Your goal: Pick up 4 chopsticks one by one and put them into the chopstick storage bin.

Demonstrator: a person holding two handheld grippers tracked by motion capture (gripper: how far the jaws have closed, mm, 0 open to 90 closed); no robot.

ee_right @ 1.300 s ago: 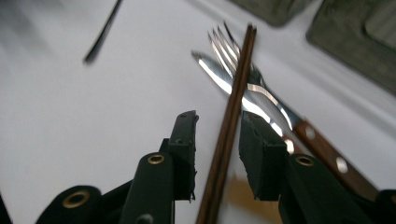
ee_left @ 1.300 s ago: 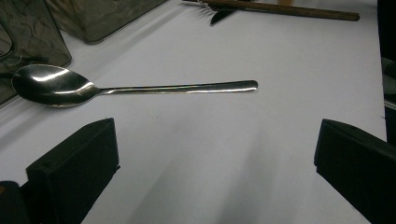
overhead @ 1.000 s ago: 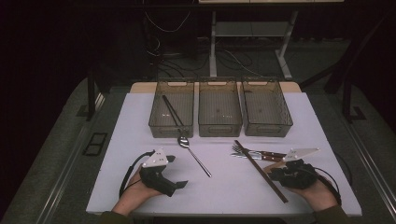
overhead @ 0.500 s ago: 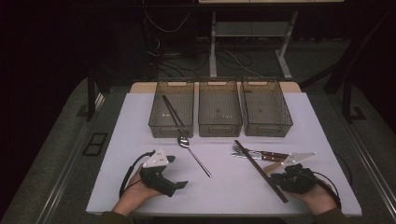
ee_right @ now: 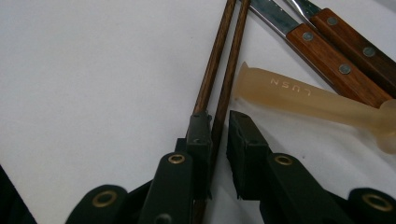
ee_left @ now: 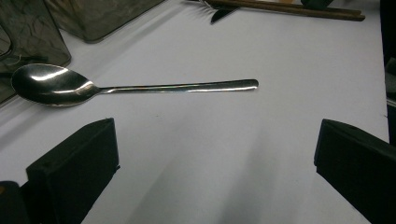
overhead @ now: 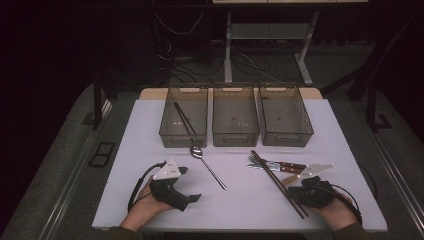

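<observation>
**Right gripper closing on a chopstick near the front right corner**

In the right gripper view the right gripper has its two black jaws almost together around one brown wooden chopstick; whether the pads press on it cannot be told. The jaws have just been closing. A second chopstick lies touching the first, just outside one jaw. This close view also shows a translucent amber handle stamped with raised letters and two riveted wooden handles of cutlery beside the sticks.

In the high view the pair reads as one dark bar running diagonally from mid-worktop toward the front right corner, where the right gripper sits in the person's hand. The cutlery with wooden handles lies just beyond it.

The left gripper rests near the front left of the white worktop, its jaws spread wide with nothing between them. Its own view looks across bare worktop at one steel spoon, and the high view places that spoon in front of the left bin.

Counted from above: three clear bins in a row along the far edge, the left bin holding one dark stick, the middle bin and right bin showing no contents.
</observation>
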